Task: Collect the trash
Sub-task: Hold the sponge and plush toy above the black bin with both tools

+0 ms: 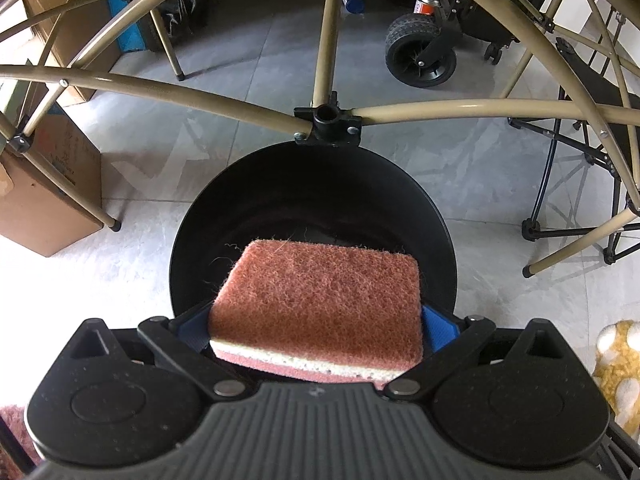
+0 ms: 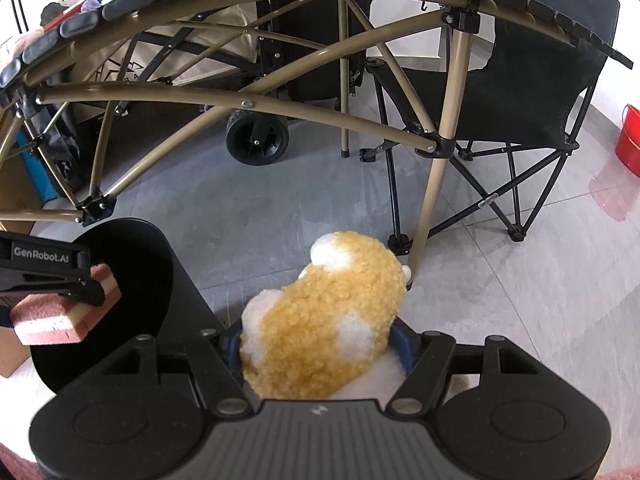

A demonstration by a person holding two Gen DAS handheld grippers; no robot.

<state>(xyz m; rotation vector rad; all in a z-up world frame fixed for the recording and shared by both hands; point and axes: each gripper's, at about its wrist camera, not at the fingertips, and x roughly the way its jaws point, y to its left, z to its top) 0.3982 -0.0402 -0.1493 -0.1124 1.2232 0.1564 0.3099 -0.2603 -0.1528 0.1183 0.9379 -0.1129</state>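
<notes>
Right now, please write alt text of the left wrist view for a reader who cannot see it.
The left gripper holds a pink sponge in its jaws above an open black bin. The bin stands on grey floor tiles beneath tan table legs.

- The sponge (image 1: 316, 304) is pinkish-brown and fuzzy on top, with a white stripe and a pink layer below.
- The bin (image 1: 420, 216) is black all over.
- The plush toy (image 2: 324, 320) is curly yellow with white patches.
- The folding chair (image 2: 532, 76) is black.
- The bucket (image 2: 628, 140) is red.
- The table frame (image 1: 200, 98) is tan with black joints.
- The floor (image 1: 460, 168) is grey with pale streaks.
- The box (image 1: 48, 192) is brown.
</notes>
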